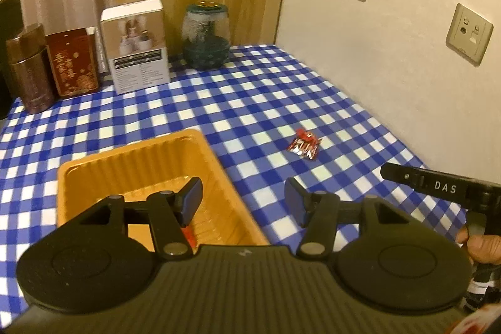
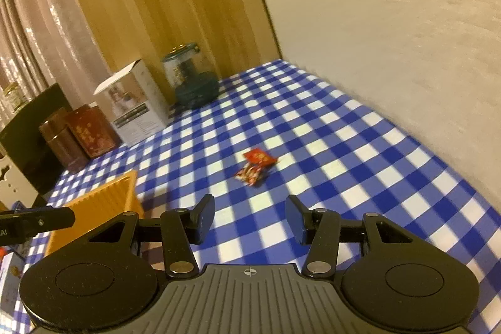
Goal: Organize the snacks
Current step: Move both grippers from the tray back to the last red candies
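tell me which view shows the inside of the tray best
The left wrist view: it looks down into the tray, showing its ribbed floor and a red item partly behind the left fingers. The right wrist view shows only an outer corner of it.

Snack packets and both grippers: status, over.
Left gripper open over the orange tray. Right gripper open, empty, facing the red snack packets on the checked tablecloth. Path clear.
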`<state>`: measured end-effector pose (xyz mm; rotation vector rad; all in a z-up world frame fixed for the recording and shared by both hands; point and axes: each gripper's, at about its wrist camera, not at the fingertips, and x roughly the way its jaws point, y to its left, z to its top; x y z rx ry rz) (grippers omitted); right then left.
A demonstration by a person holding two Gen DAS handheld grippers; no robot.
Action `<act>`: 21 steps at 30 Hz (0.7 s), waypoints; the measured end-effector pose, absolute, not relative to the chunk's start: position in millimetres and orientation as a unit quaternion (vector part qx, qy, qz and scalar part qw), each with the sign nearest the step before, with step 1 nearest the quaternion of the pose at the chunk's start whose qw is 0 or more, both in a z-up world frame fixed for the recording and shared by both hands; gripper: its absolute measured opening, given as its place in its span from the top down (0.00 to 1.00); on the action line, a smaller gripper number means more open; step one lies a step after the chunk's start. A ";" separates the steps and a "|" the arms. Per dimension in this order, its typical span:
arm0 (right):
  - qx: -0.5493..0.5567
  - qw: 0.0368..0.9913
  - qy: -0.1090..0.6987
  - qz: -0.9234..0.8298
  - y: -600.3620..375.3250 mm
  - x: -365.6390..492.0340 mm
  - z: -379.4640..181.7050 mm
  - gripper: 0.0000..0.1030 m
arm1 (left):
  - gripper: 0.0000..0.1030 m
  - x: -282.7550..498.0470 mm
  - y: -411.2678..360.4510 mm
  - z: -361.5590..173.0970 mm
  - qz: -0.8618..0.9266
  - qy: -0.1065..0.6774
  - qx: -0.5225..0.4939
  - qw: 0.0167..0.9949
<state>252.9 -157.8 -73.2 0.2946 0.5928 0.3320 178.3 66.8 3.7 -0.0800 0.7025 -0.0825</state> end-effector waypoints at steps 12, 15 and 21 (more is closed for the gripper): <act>0.132 0.939 0.285 0.143 -182.5 291.0 -78.1 0.51 | 0.46 238.5 26.1 -18.9 -0.078 0.348 -0.039 0.934; 0.127 0.940 0.284 0.142 -187.6 303.1 -80.4 0.51 | 0.45 253.4 15.6 -26.5 -0.094 0.351 -0.028 0.931; 0.123 0.935 0.300 0.147 -196.0 327.7 -91.1 0.51 | 0.44 293.0 3.1 -37.3 -0.163 0.365 0.008 0.917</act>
